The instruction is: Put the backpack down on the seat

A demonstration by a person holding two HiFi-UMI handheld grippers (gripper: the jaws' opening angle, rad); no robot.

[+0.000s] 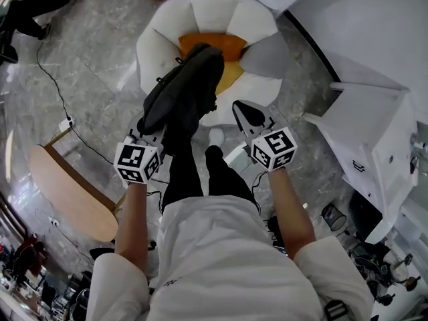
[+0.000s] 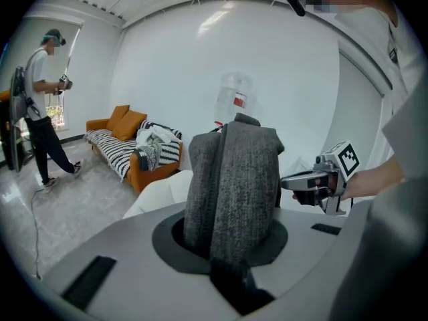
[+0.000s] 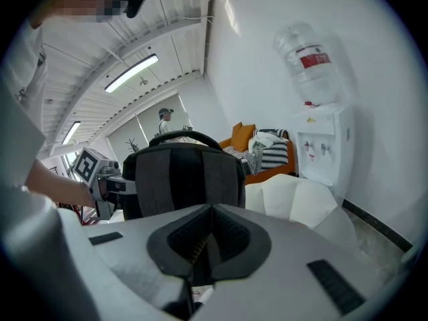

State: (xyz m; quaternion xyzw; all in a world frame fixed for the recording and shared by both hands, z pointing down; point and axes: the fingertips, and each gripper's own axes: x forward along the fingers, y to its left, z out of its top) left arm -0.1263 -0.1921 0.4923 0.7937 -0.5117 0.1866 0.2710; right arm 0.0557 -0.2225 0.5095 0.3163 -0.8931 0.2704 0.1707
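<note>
orange sofa (image 2: 122, 122) under striped throw (image 2: 110, 142), person (image 2: 39, 105) standing nearby; water dispenser (image 3: 321, 146) against wall; perhaps wooden table (image 1: 67, 192).

A lounge corner of an office or studio: glossy grey marble floor (image 1: 93, 52), white petal-shaped padded seat (image 1: 251, 19), orange sofa with striped cover (image 2: 112, 123), white bottled-water dispenser (image 3: 322, 147) against the far wall.

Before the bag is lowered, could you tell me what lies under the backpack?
The white seat with an orange cushion on it. The backpack covers the cushion's near part and the middle of the seat.
</note>
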